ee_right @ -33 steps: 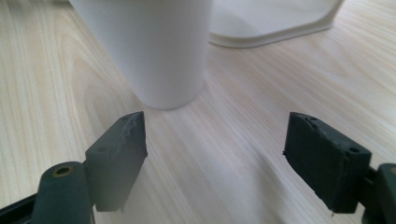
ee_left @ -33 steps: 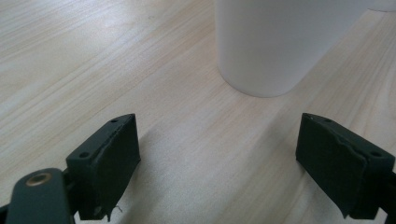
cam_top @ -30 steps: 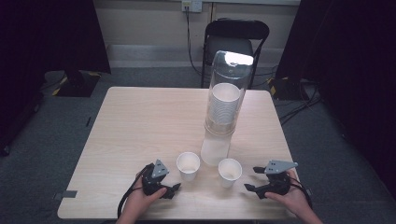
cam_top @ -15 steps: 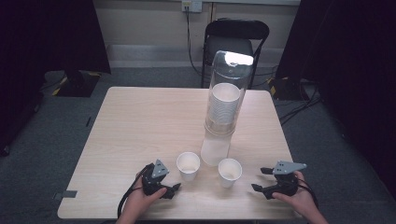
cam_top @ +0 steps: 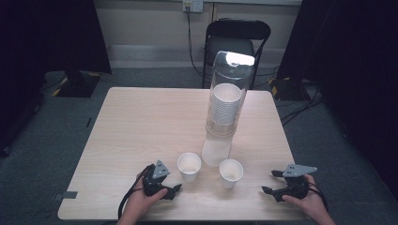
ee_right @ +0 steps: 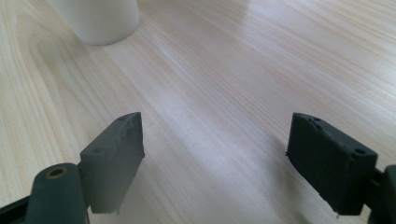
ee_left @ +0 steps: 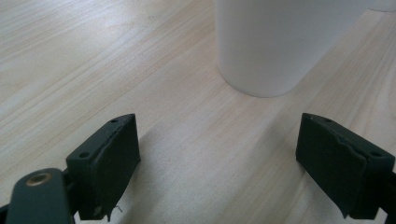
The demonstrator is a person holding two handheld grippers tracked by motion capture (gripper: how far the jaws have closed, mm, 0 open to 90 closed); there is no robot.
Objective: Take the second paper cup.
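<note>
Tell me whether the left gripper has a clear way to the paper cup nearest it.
Probably yes. The left gripper sits on the table with its jaws wide open, and the nearest paper cup stands upright just ahead of them, with bare wood between and nothing blocking. The other cup and the dispenser stand off to the side.

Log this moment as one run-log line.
left gripper: open, empty, near left cup | right gripper: open, empty | right cup: upright | cup dispenser: stocked
</note>
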